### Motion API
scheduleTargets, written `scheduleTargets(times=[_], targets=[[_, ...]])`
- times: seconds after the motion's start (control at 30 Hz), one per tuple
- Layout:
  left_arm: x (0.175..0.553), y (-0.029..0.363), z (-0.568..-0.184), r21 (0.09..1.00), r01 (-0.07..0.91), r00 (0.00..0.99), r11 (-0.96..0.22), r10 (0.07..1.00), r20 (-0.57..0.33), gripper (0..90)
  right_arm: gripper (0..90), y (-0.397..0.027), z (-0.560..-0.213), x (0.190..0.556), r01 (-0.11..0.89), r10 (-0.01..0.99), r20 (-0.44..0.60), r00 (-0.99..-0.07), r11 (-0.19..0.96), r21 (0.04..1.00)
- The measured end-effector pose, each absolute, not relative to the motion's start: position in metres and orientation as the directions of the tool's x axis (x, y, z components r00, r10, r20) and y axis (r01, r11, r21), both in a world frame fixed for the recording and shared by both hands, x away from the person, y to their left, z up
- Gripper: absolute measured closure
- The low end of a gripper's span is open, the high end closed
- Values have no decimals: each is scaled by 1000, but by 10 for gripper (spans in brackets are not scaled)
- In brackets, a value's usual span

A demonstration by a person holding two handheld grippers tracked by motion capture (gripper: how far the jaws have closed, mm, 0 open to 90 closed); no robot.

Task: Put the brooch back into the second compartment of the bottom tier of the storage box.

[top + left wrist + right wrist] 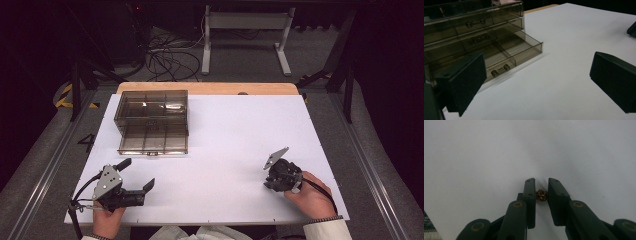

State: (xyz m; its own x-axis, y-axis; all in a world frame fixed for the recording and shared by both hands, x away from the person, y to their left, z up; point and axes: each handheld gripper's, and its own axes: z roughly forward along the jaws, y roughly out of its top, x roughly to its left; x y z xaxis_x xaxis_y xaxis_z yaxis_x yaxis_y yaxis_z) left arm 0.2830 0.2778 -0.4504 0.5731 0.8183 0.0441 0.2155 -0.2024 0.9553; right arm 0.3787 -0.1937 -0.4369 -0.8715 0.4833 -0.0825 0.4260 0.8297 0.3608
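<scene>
My right gripper (541,187) is clamped on a small brass-coloured screw (541,195), pinned between its pads just above the white table (225,130), near the right front edge. Bare board lies all around it. My left gripper (137,175) rests wide apart with nothing in it by the front left corner, just short of the smoky drawer box (152,120), whose bottom drawer (514,53) stands pulled out.

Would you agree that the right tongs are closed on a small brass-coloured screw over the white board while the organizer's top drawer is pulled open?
Not quite: the bottom drawer of the organizer is open, as the left gripper view shows. The right tongs do grip the small brass-coloured screw.
</scene>
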Motion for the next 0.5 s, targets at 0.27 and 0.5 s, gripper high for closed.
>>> scheduleTargets(times=[0.27,0.5], targets=[[283,278,-450,955,216,574,-204,818,45,17,775,-194,-437,378,430,489,-83,-868,826,363],[283,278,-450,955,216,573,-203,818,44,17,794,-194,-437,377,424,486,-91,-869,827,370]])
